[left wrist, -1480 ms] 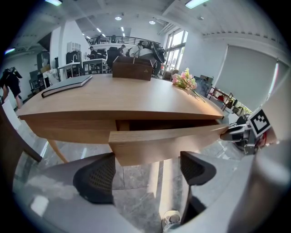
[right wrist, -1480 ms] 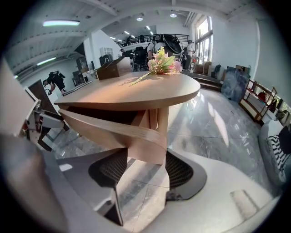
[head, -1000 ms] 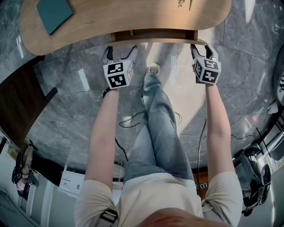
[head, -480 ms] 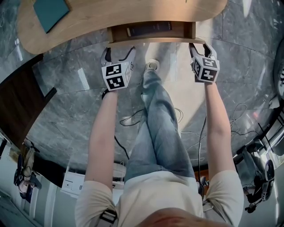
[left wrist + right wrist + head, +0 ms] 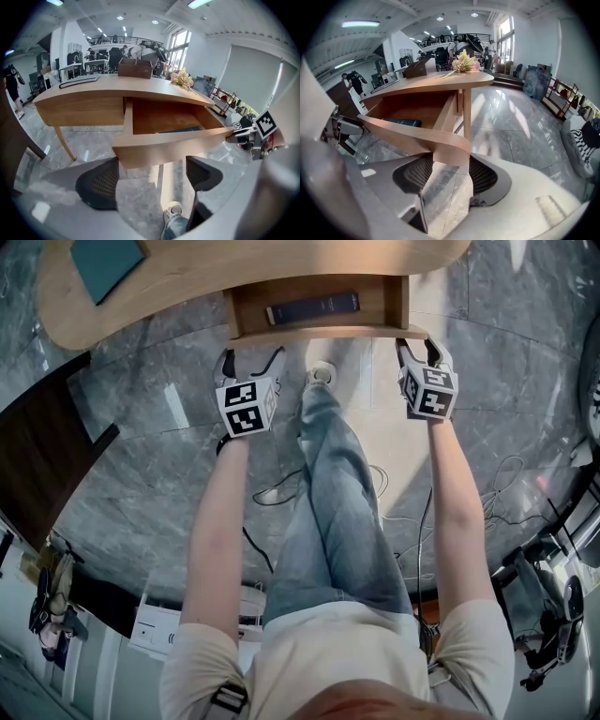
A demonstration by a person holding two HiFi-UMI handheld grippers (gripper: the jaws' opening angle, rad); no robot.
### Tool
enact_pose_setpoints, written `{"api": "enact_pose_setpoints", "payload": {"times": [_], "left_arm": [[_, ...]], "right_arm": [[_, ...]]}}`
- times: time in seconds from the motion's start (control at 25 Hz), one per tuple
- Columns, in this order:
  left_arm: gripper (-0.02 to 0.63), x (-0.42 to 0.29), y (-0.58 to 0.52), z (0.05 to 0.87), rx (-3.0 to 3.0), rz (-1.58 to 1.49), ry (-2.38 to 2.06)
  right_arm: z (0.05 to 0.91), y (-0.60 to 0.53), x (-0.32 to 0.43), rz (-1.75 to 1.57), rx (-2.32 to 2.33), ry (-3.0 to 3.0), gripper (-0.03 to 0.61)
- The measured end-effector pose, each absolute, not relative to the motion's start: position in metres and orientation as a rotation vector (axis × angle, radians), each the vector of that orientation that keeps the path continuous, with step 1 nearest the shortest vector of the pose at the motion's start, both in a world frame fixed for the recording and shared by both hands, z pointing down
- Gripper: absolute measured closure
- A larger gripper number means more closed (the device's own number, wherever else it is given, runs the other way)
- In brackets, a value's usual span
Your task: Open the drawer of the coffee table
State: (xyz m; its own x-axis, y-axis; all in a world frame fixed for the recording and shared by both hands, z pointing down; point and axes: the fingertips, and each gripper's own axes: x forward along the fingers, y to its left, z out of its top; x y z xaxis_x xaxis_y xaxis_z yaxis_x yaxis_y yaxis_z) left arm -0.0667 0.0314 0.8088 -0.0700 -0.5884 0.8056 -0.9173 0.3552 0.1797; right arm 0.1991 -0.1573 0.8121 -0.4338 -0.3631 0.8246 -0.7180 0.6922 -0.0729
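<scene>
There is one worktop [image 5: 234, 277] with one drawer [image 5: 319, 332], and one dark blue book [image 5: 312, 307] lies in that drawer. On top are one teal book [image 5: 105, 263], one wooden box [image 5: 135, 68] and one bunch of flowers [image 5: 463, 61].

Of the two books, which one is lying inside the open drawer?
The dark blue book, flat in the drawer of the coffee table. The teal book lies on top of that table instead, toward the left in the head view.

Open drawer [image 5: 319, 332] at top centre of frame.
A dark book [image 5: 312, 307] lies inside it; a teal pad [image 5: 108, 263] rests on the table [image 5: 234, 273], upper left.
</scene>
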Motion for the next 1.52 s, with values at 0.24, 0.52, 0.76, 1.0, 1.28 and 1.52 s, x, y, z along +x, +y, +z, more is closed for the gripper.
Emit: {"api": "enact_pose_setpoints", "payload": {"times": [0.24, 0.52, 0.76, 1.0, 1.28, 1.52], "left_arm": [[0.469, 0.000, 0.024, 0.802, 1.640, 0.625, -1.583], [0.326, 0.001, 0.016, 0.817, 1.347, 0.372, -1.717], [0.206, -0.064, 0.047, 0.831, 1.221, 0.466, -1.788], [0.176, -0.083, 0.022, 0.821, 1.477, 0.632, -1.745], [0.169, -0.080, 0.014, 0.818, 1.454, 0.581, -1.752], [0.170, -0.063, 0.039, 0.831, 1.425, 0.606, -1.709]], "right_arm": [[0.814, -0.157, 0.201, 0.538, 0.835, -2.068, 0.342], [0.809, -0.159, 0.198, 0.528, 0.846, -2.101, 0.351], [0.812, -0.158, 0.200, 0.523, 0.852, -2.105, 0.350], [0.813, -0.158, 0.199, 0.520, 0.849, -2.102, 0.350], [0.814, -0.158, 0.200, 0.532, 0.858, -2.093, 0.351], [0.826, -0.142, 0.215, 0.542, 0.863, -2.036, 0.355]]}}
